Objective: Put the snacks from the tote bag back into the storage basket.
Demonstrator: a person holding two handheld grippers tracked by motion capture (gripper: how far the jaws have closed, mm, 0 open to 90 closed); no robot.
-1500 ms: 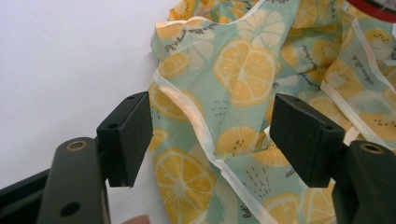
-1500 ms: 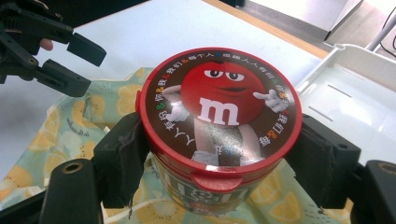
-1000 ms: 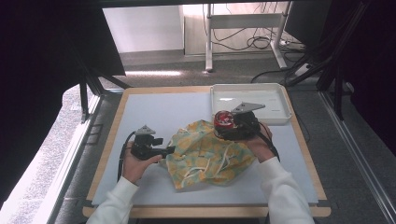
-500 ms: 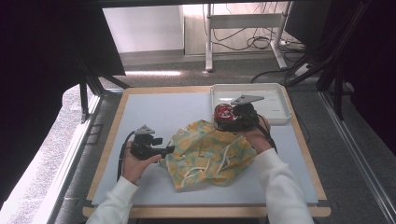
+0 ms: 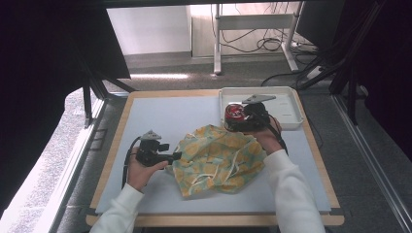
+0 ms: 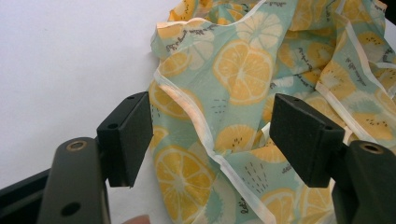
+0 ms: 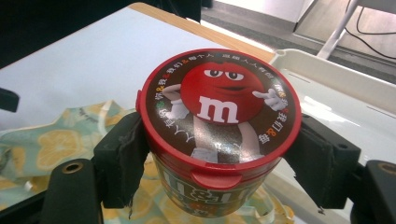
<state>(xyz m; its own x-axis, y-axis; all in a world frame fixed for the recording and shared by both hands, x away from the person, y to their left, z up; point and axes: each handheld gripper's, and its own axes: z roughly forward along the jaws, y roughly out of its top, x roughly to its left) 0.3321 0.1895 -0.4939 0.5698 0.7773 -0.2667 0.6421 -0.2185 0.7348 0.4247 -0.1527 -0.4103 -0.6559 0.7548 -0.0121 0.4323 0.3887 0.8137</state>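
Pale blue bench [image 5: 160,116]: my right gripper [image 7: 219,154] clamps the rigid red-lidded candy tub [image 7: 219,121] mid-wall above the limp lemon-print drawstring bag [image 5: 218,158]; my left gripper [image 6: 212,140] gapes around its hem, probably untouched.

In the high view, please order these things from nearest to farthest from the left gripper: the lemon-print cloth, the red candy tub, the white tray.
1. Lemon-print cloth: directly at the left gripper, mid-table.
2. Red candy tub: farther right, held in the right gripper.
3. White tray: far right corner of the table.
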